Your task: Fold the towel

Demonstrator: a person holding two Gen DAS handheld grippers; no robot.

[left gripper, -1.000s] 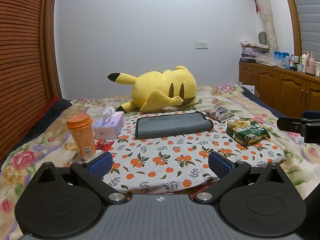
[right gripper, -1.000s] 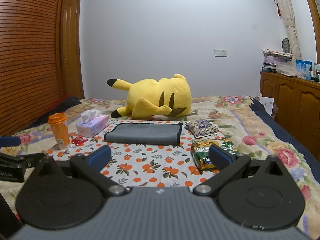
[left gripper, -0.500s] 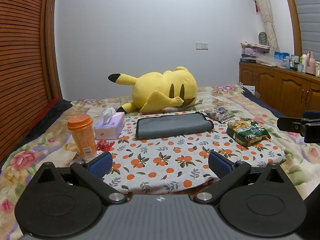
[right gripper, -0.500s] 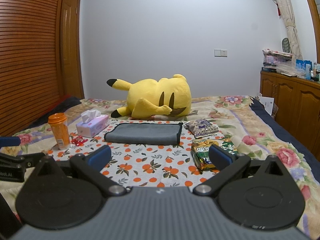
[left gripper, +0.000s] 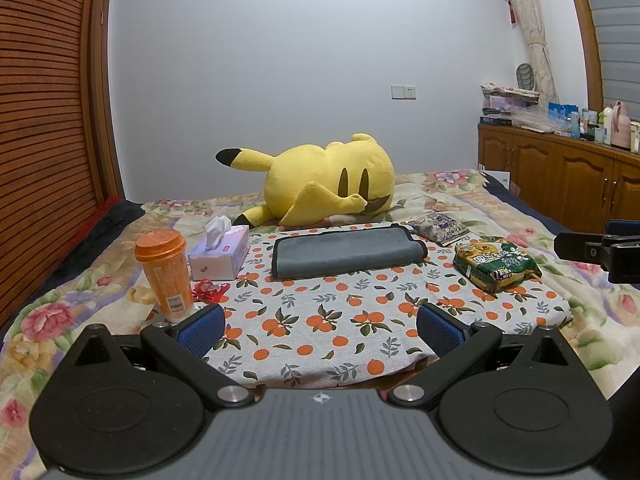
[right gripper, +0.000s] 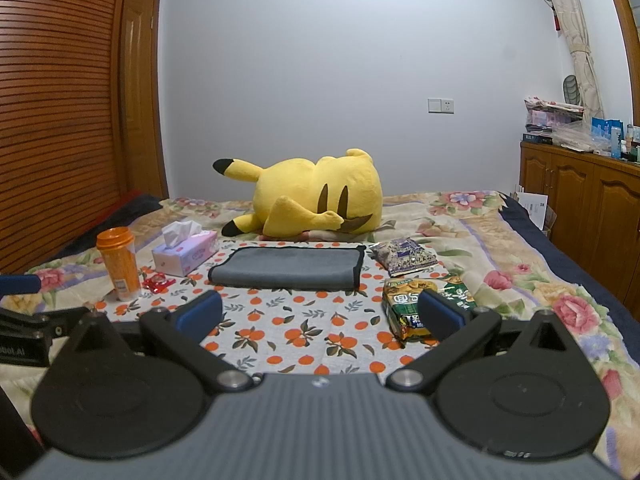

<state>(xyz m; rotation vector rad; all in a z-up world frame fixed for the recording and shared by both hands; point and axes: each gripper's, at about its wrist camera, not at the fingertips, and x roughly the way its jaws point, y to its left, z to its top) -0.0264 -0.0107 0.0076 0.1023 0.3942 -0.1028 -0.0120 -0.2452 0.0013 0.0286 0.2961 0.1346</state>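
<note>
Here is the grey towel (left gripper: 347, 254), lying just above the centre of the left wrist frame as a long, flat, tidy bundle on the orange-print cloth (left gripper: 320, 320), right in front of the yellow plush (left gripper: 320, 186). It reads as already folded at least once, its dark-bound edges stacked at the right end. Whether another fold is wanted, I cannot tell; if so, that would be all that is left.

The left gripper (left gripper: 320, 326) sits low in the frame, jaws spread wide, nothing between them, well short of the towel. The right gripper (right gripper: 320, 314) shows the same: spread apart, empty, held back at the bottom of its frame, the green snack bag (right gripper: 416, 308) partly behind its right finger.

At the left of the frame stand the orange cup (left gripper: 163, 274) and the tissue box (left gripper: 220, 254), both clear of the towel.
</note>
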